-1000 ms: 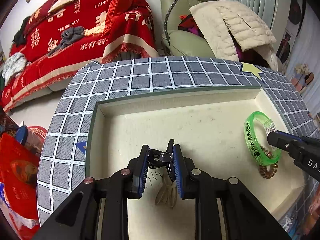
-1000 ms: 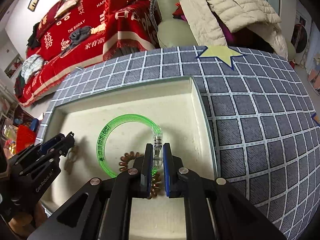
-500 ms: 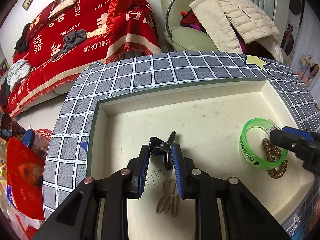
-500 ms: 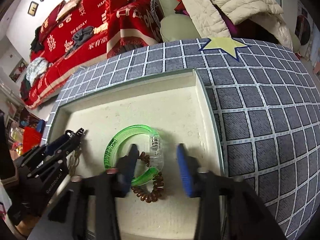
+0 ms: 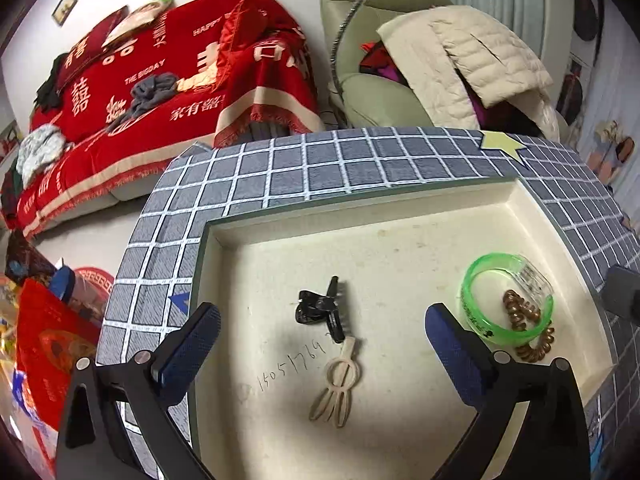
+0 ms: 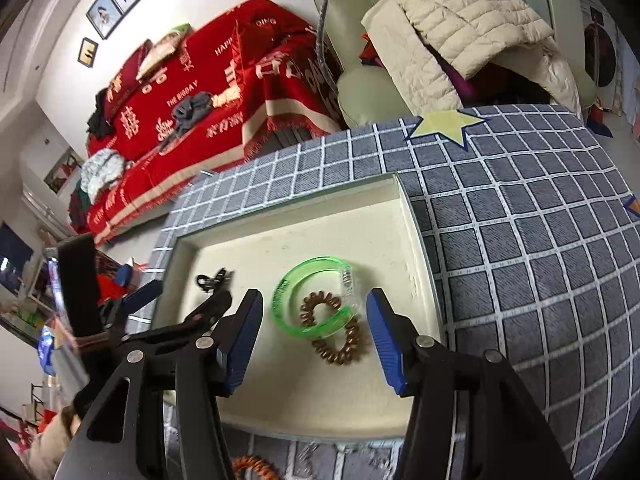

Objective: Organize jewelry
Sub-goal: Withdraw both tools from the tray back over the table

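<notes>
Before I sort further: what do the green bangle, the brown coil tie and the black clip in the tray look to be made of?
Bangle: probably translucent glossy plastic; light glows through it, with a clear section.
Coil tie: looks like shiny springy plastic, wound like a phone cord.
Clip: likely hard glossy black plastic; any metal spring is too small to tell.

Both wrist cameras look steeply down, close, sharing the cream tray [image 5: 400, 248] from opposite ends.
</notes>
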Action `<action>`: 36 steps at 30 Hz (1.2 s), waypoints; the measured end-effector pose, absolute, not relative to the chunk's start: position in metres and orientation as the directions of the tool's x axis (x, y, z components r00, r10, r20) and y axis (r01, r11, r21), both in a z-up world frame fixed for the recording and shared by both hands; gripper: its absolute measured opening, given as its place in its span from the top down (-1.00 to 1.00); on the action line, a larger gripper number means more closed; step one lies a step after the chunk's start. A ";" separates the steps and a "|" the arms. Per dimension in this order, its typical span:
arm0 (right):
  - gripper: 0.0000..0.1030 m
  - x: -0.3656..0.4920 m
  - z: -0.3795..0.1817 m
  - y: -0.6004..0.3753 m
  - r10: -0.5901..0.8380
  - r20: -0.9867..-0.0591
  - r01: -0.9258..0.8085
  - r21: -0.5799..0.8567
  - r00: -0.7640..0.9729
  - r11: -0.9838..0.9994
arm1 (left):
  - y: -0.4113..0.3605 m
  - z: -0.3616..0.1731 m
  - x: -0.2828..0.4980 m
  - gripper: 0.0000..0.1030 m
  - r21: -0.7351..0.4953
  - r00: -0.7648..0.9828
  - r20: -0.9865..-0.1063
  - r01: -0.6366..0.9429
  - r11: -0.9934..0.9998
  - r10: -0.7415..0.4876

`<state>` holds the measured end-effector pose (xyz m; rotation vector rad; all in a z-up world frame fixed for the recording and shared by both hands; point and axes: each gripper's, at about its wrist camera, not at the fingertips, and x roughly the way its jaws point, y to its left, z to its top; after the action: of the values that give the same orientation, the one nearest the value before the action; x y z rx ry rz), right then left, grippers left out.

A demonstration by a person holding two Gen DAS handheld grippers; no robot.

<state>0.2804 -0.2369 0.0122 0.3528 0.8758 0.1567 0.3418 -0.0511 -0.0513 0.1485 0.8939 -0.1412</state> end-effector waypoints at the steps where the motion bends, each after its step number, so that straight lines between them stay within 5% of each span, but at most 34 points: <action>1: -0.15 0.275 0.015 -0.237 0.280 -0.717 0.007 0.368 0.638 0.930 | -0.052 -0.050 0.341 -1.00 0.075 0.620 -0.782 0.188 0.979 -0.059; 10: -0.52 0.234 0.031 -0.237 0.273 -0.692 -0.004 0.364 0.668 0.931 | -0.043 -0.029 0.323 -1.00 0.049 0.659 -0.748 0.171 0.984 -0.077; 17: -0.60 0.205 0.042 -0.234 0.268 -0.671 -0.024 0.350 0.692 0.937 | -0.031 -0.011 0.300 -1.00 -0.010 0.659 -0.741 0.182 0.983 -0.129; 19: -0.79 0.196 0.046 -0.233 0.262 -0.661 -0.027 0.343 0.703 0.939 | -0.030 -0.007 0.292 -1.00 -0.012 0.663 -0.736 0.193 0.981 -0.139; 25: -0.82 0.169 0.055 -0.230 0.263 -0.622 -0.042 0.346 0.737 0.937 | -0.026 0.006 0.260 -1.00 -0.049 0.671 -0.717 0.222 0.974 -0.189; 26: -0.99 0.165 0.056 -0.229 0.261 -0.618 -0.042 0.346 0.742 0.937 | -0.024 0.008 0.254 -1.00 -0.069 0.667 -0.716 0.228 0.971 -0.207; 36: -1.00 0.127 0.062 -0.232 0.241 -0.590 -0.033 0.341 0.771 0.940 | -0.019 0.019 0.201 -1.00 -0.021 0.696 -0.698 0.216 0.976 -0.169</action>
<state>0.1266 -0.2321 0.0623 0.3225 0.6771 0.1513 0.2009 -0.0187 0.0188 0.0646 0.7719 -0.2151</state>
